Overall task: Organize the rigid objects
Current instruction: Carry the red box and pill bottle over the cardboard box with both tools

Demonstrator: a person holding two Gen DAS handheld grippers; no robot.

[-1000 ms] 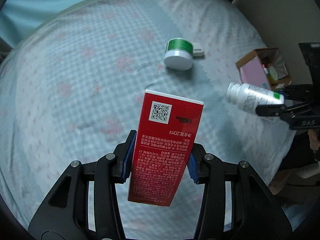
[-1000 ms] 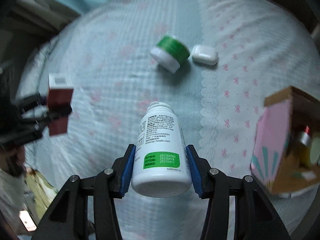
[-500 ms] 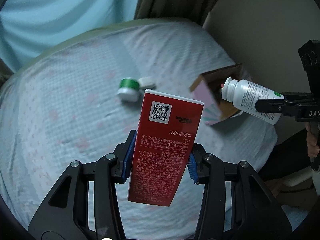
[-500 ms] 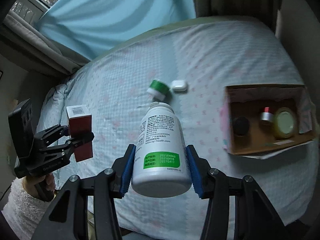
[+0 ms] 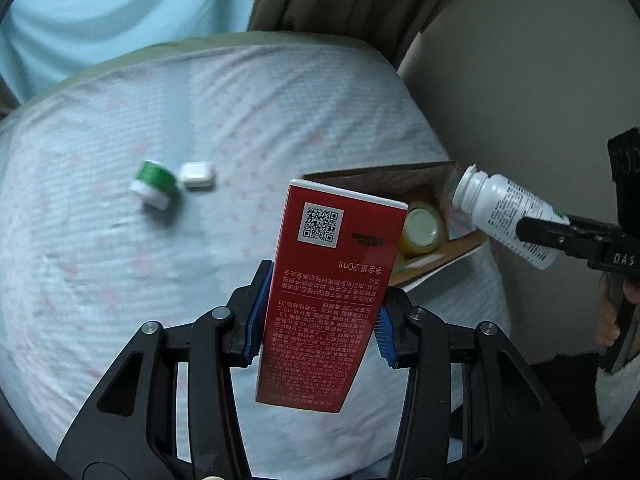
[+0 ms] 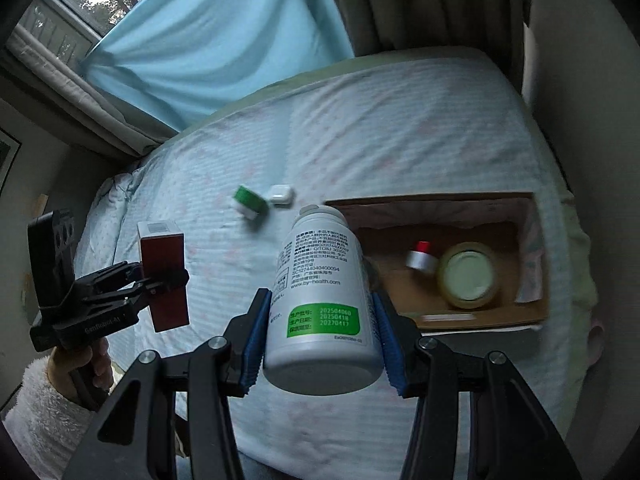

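Observation:
My left gripper [image 5: 320,320] is shut on a red carton [image 5: 332,292] with a QR code, held high above the bed; it also shows in the right wrist view [image 6: 164,280]. My right gripper [image 6: 322,340] is shut on a white pill bottle [image 6: 320,300] with a green label, held above the bed left of the open cardboard box [image 6: 480,320]; the bottle also shows in the left wrist view [image 5: 508,220]. The box [image 5: 460,248] holds a yellow-lidded jar [image 6: 468,276] and a small red-capped bottle [image 6: 420,258].
A green-and-white jar [image 6: 250,202] and a white earbud case [image 6: 280,195] lie on the light patterned bedsheet [image 6: 400,140]. A wall runs along the bed's right side. Blue and grey curtains hang at the bed's far end.
Both grippers have risen farther from the bed with their loads. The box now shows open from above, and the right gripper's bottle is nearer to it.

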